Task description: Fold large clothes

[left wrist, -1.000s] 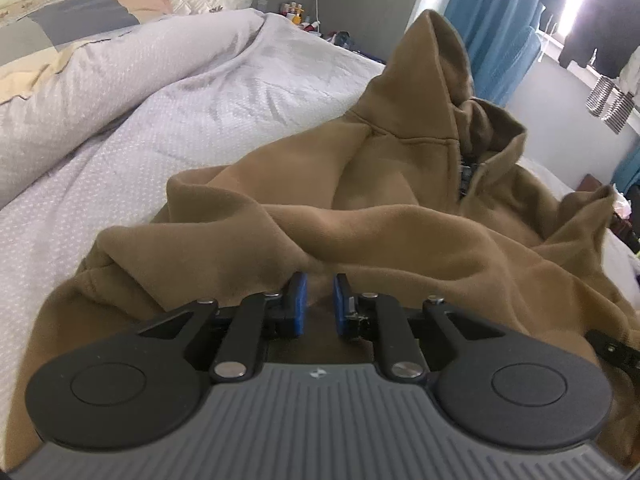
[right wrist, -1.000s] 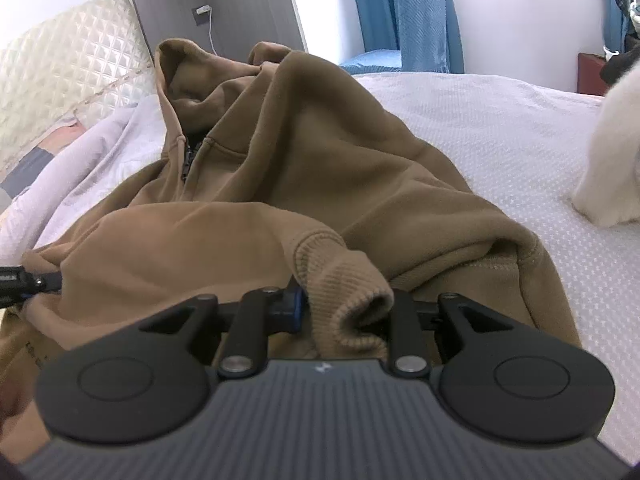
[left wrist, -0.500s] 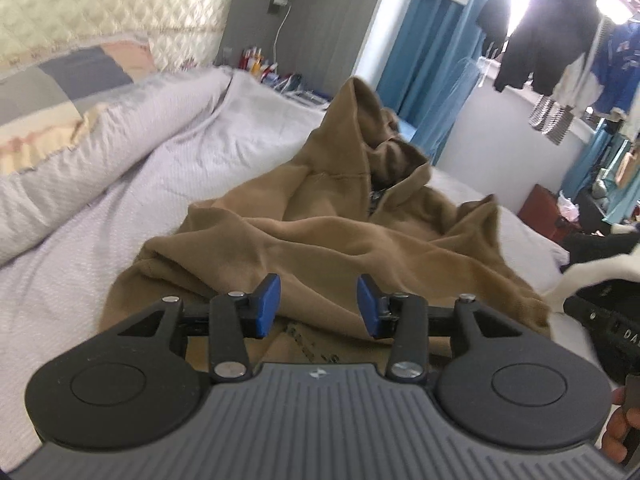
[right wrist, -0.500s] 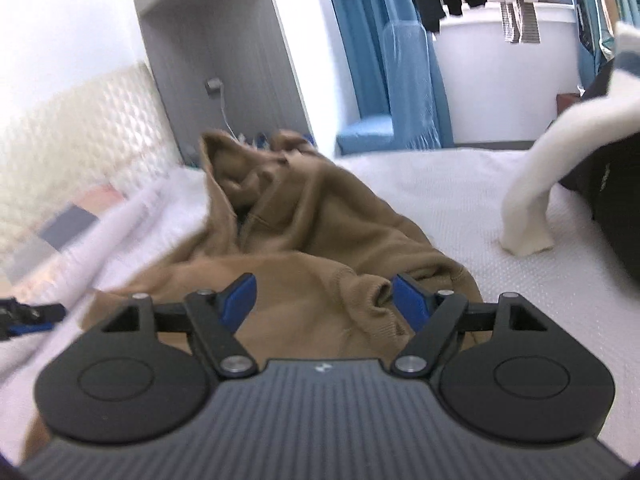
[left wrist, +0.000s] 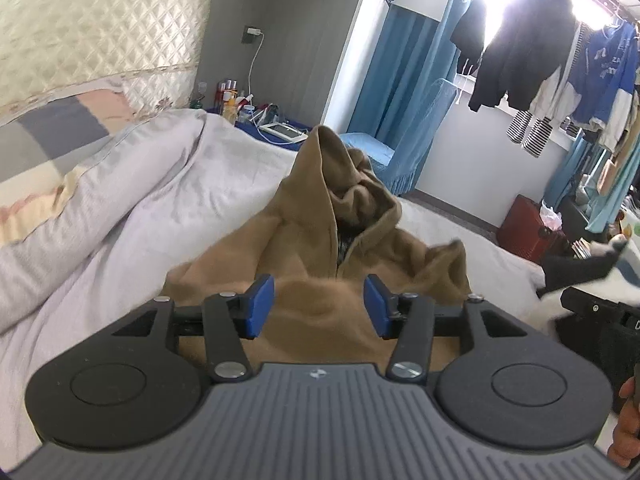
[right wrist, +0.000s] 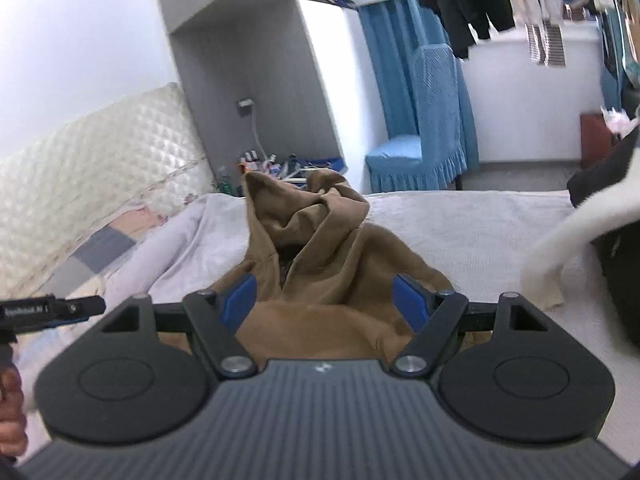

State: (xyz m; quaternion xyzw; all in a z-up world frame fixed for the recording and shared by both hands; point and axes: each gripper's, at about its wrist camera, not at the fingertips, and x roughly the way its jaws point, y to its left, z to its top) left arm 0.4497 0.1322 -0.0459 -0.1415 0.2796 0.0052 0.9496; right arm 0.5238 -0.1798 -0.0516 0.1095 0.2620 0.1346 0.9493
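Observation:
A brown hoodie (left wrist: 308, 200) lies crumpled on the white bed (left wrist: 132, 264), its hood standing up at the far end. My left gripper (left wrist: 320, 304) hangs above the near part of the hoodie. Its jaws are opening and nothing is between the blue pads (left wrist: 260, 304). In the right wrist view the same hoodie (right wrist: 320, 248) lies ahead and below. My right gripper (right wrist: 328, 300) stands wide open over it, holding nothing. The left gripper's tip (right wrist: 52, 308) shows at that view's left edge.
A rolled pale duvet (left wrist: 100, 208) and quilted headboard (left wrist: 100, 20) run along the left. A bedside table with bottles (left wrist: 240, 100) and a blue-covered chair (left wrist: 416, 148) stand beyond the bed. A black and white garment (right wrist: 592, 240) lies at the right. Clothes (left wrist: 520, 60) hang by the window.
Both grippers let go of the hoodie's folds, opened and rose away from it. The right one released a ribbed cuff. The hoodie now lies below them on the bed.

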